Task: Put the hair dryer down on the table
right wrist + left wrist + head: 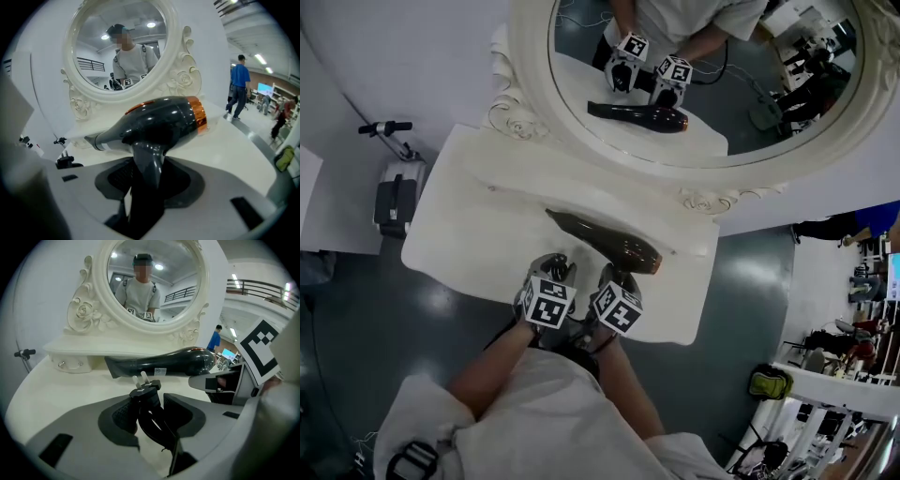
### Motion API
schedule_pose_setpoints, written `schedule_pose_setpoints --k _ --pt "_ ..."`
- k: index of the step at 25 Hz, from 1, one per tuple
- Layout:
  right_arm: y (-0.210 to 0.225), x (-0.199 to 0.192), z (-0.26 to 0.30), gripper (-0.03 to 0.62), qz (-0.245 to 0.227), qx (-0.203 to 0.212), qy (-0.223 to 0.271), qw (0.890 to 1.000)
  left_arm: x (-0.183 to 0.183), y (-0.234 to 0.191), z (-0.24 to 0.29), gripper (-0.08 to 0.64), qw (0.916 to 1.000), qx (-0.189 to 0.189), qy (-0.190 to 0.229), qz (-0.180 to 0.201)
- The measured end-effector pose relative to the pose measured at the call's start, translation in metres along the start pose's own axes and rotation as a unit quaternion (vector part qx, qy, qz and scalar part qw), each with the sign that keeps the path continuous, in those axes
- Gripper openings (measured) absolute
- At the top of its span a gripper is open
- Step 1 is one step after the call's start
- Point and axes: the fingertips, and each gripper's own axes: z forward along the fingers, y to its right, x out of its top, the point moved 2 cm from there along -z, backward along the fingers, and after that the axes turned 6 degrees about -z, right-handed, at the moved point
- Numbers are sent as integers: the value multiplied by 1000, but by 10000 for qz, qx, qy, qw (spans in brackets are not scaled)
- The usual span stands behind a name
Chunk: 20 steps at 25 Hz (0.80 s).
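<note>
**Hair dryer position at the dressing table**

The white table (478, 225) carries an oval mirror (712, 112) in an ornate frame at its rear edge. The hair dryer (614, 246) is over the middle of the tabletop, in front of the mirror. Its barrel is roughly level, with the nozzle towards the back left and the orange ring (200, 114) towards the right. Whether the barrel touches the tabletop cannot be told.

The right gripper (149, 180) is clamped on the dryer's handle. The handle runs down from the barrel between the two jaws, so the barrel sits just beyond the jaw tips.

The left gripper (150, 413) is just beside the right one, on its left. Its jaws are pressed on the black cord bundle (154, 420), with the plug (146, 386) protruding at the jaw tips, prongs pointing towards the dryer
</note>
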Motion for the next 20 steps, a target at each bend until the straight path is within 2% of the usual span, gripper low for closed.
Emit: schedule_pose_setpoints --k 10,20 --pt "-6 0 16 187 -96 -38 -190 9998 5 -10 11 164 10000 -25 -87 -3" --pt "-17 -11 31 187 20 69 -443 9990 8 -24 16 164 9998 46 -189 47"
